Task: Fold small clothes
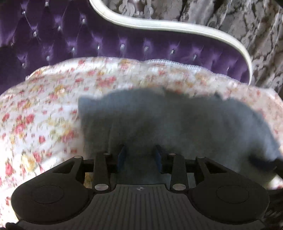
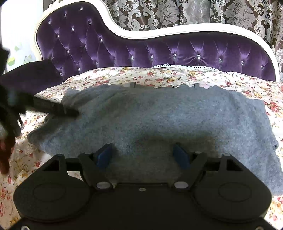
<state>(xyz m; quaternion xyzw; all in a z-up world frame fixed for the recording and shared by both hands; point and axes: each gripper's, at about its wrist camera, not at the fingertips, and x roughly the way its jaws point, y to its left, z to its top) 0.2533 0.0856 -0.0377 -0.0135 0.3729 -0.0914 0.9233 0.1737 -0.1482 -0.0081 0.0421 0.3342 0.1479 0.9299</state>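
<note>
Lying flat across the flowered bedspread (image 2: 176,76) is a grey knitted garment (image 2: 159,115), spread wide from the left side of the bed to the right, its far edge near the foot of the purple buttoned headboard (image 2: 141,51). At the left, the left gripper (image 2: 70,112) reaches in from the side, and its dark fingers rest on the garment's left end, where the cloth is bunched into creases. From its own camera, the left gripper (image 1: 140,155) shows its two blue pads (image 1: 122,155) standing a little apart, with grey cloth seen in the gap; that picture is smeared, and whether the pads press on the cloth cannot be told for certain, though they appear clear of it. Something dark shows at the far left edge of the right camera's view beside this gripper, too blurred to identify. Toward the middle, the right gripper (image 2: 143,155) hangs over the near edge of the garment with its jaws wide apart, blue pads (image 2: 180,157) splayed outward and nothing between them but the cloth lying below. At the right, the garment ends in a squared corner on the bedspread. Behind the white curved frame (image 2: 194,28) of the headboard hangs a patterned curtain (image 2: 176,12).
</note>
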